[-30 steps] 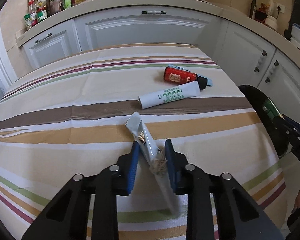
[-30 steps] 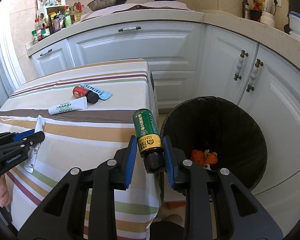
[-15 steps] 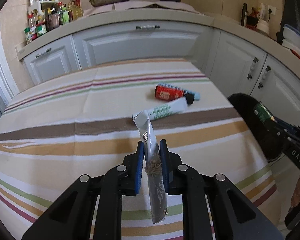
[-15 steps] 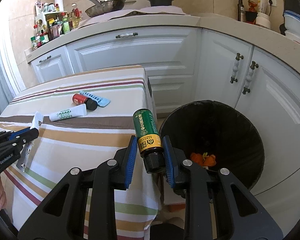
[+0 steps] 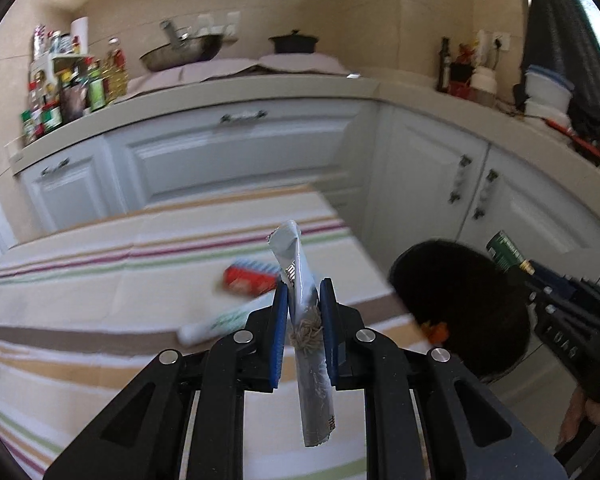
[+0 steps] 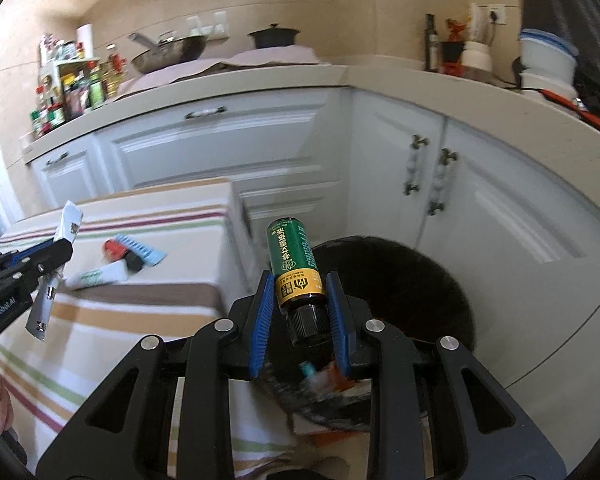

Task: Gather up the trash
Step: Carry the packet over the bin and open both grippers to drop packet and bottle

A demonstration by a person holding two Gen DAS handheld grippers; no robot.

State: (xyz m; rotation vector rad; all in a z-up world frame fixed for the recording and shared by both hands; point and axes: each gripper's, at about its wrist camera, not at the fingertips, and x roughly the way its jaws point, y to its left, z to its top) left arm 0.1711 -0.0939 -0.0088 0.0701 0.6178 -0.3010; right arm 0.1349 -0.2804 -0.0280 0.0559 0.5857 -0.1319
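My left gripper [image 5: 304, 300] is shut on a grey foil packet [image 5: 300, 276], lifted clear above the striped tablecloth [image 5: 100, 300]. My right gripper [image 6: 300, 292] is shut on a small green and yellow bottle [image 6: 294, 268] with a black cap, held over the near rim of the black trash bin [image 6: 416, 292]. In the right wrist view the left gripper [image 6: 62, 250] and its grey foil packet [image 6: 44, 304] show at the left, over the table. A red bottle [image 5: 248, 280], a blue packet [image 6: 142, 250] and a white tube [image 5: 220, 322] lie on the table.
The black trash bin [image 5: 460, 304] stands on the floor off the table's right edge, with orange and blue scraps inside. White kitchen cabinets [image 6: 228, 148] wrap around behind, their counter crowded with bottles, a pan and a pot. A person's hand [image 5: 588, 416] shows at the lower right.
The left gripper closed on the grey packet and lifted it off the table, swinging right toward the bin. The right gripper rose and moved nearer the bin with the green bottle still held.
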